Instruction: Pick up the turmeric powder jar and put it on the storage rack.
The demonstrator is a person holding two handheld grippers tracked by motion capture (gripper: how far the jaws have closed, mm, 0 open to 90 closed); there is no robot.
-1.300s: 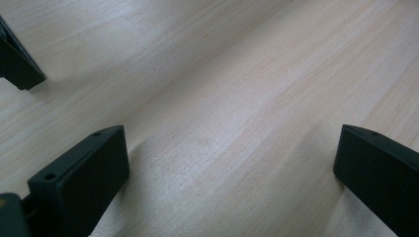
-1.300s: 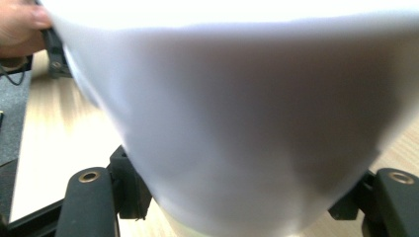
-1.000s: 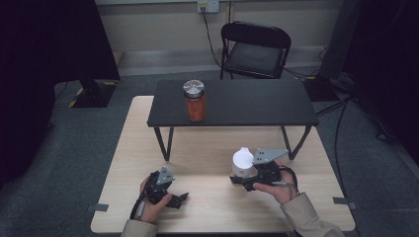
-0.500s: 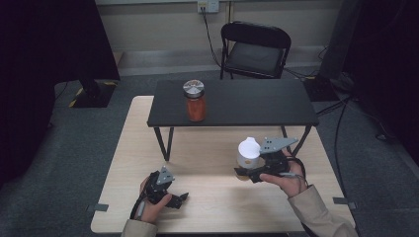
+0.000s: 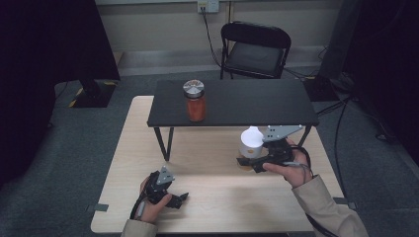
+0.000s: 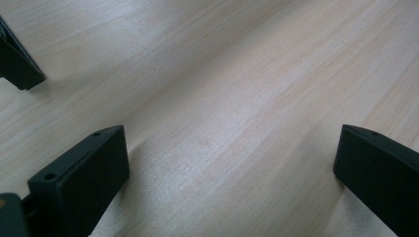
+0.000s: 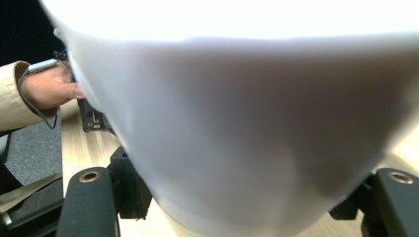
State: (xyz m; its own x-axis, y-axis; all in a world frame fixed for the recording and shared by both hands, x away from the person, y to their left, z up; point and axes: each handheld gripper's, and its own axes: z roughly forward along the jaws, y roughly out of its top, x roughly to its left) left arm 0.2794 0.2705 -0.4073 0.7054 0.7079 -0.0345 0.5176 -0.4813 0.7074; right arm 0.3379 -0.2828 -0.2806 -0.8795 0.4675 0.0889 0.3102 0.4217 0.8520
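A white cup (image 5: 250,142) hangs a little above the wooden table (image 5: 217,197), just in front of the black shelf (image 5: 257,101). My right gripper (image 5: 245,161) is shut on its lower part. In the right gripper view the cup (image 7: 237,113) looms close between the two black jaws. On the shelf's left part stands a jar (image 5: 195,101) of orange-red contents with a silver lid. My left gripper (image 5: 181,197) rests low at the table's front left. It is open, with bare wood between its fingers (image 6: 79,182).
The black shelf stands on thin legs (image 5: 163,143) over the table's far half. A black folding chair (image 5: 254,49) sits behind the table. Cables (image 5: 341,128) trail on the floor to the right. The person's left hand (image 7: 52,89) appears at the left in the right gripper view.
My right gripper has lifted the white cup off the table and carried it slightly toward the shelf. The left gripper and the jar have not moved.
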